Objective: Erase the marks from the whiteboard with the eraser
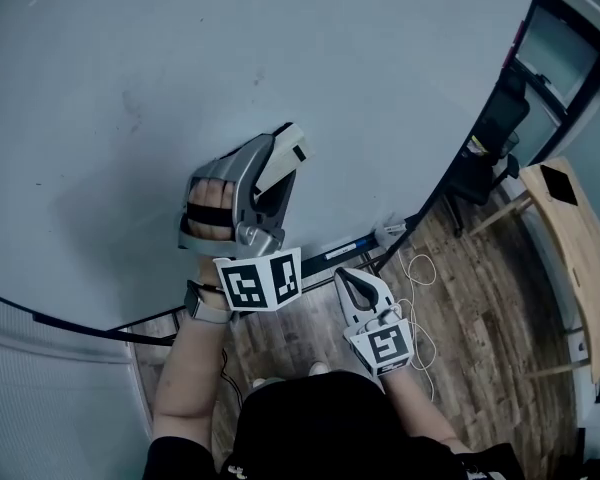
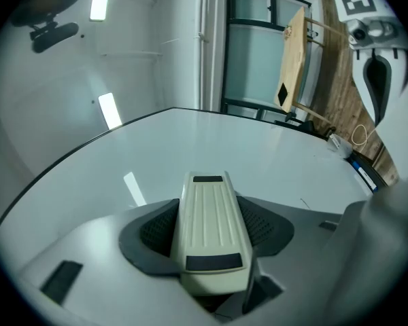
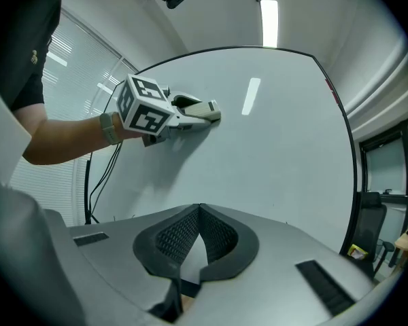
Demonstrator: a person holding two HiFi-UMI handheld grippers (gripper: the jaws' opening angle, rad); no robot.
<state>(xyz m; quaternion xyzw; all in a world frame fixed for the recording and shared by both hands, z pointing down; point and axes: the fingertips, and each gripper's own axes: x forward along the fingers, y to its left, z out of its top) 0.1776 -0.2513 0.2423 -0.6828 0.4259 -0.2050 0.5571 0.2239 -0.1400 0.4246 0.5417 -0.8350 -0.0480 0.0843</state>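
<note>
The whiteboard (image 1: 230, 68) fills most of the head view; only a faint grey smudge (image 1: 130, 103) shows on it. My left gripper (image 1: 276, 174) is shut on a cream eraser (image 1: 284, 158) whose far end points at the board near its lower middle. In the left gripper view the eraser (image 2: 209, 229) lies lengthwise between the jaws of the left gripper (image 2: 211, 224). My right gripper (image 1: 352, 280) hangs lower, off the board's bottom edge, shut with nothing in it. From the right gripper view the closed right gripper (image 3: 199, 214) faces the board (image 3: 279, 148), and the eraser (image 3: 205, 109) shows at upper left.
A tray along the board's bottom edge holds a blue marker (image 1: 342, 251). White cables (image 1: 420, 270) lie on the wooden floor. A black chair (image 1: 495, 133) and a wooden table (image 1: 580, 238) stand to the right. Window blinds (image 1: 50, 398) are at lower left.
</note>
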